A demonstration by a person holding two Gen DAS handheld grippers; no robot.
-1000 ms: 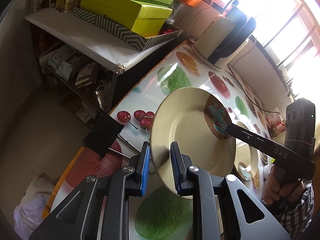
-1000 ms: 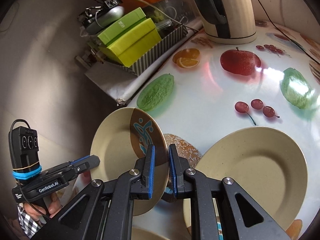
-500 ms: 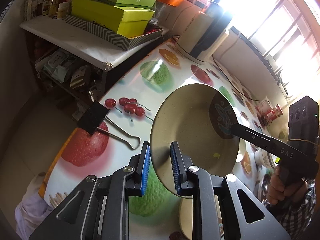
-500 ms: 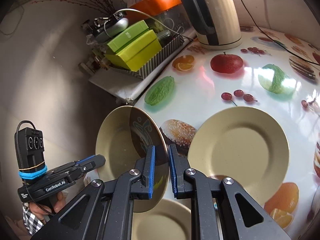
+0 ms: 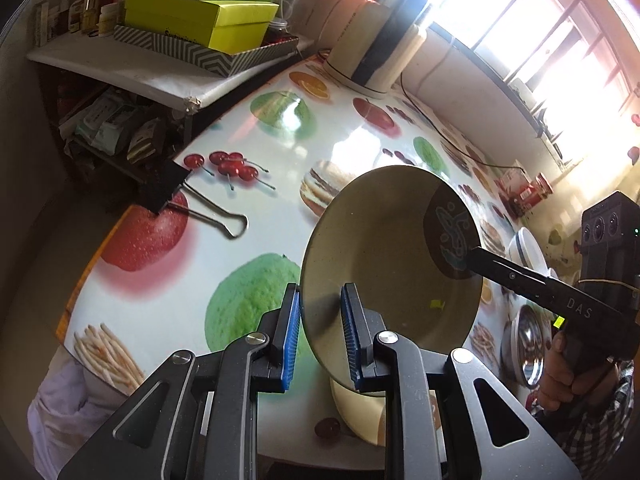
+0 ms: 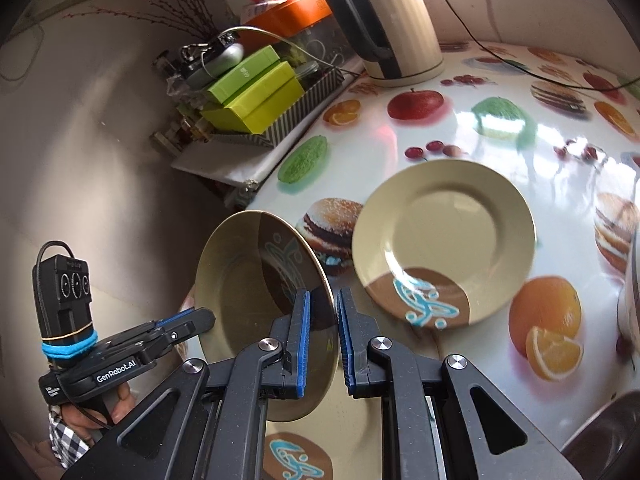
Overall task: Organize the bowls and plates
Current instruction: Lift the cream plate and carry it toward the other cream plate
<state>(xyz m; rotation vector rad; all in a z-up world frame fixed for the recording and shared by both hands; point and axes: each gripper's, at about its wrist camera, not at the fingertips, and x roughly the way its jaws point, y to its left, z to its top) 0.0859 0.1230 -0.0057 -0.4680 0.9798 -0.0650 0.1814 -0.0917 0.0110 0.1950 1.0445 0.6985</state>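
A beige plate with a brown patch and blue motif [image 5: 384, 248] [image 6: 248, 280] is held nearly on edge in the air between both grippers. My left gripper [image 5: 320, 336] is shut on its near rim; it also shows in the right wrist view [image 6: 192, 320]. My right gripper [image 6: 322, 340] is shut on the opposite rim by the brown patch; it also shows in the left wrist view [image 5: 476, 256]. A second matching plate [image 6: 444, 240] lies flat on the table. A third plate [image 6: 320, 440] [image 5: 360, 412] lies below the held one.
The fruit-print table [image 5: 256, 184] carries a binder clip [image 5: 192, 204], a cream kettle [image 6: 396, 32], a metal bowl [image 5: 524, 344] and a white lidded bowl [image 5: 524, 248]. A side shelf holds green boxes [image 5: 200, 20]. The table's left edge drops to the floor.
Both grippers have lifted the held plate higher and tilted it more upright. The table now lies farther below, and the flat plates come more fully into view.
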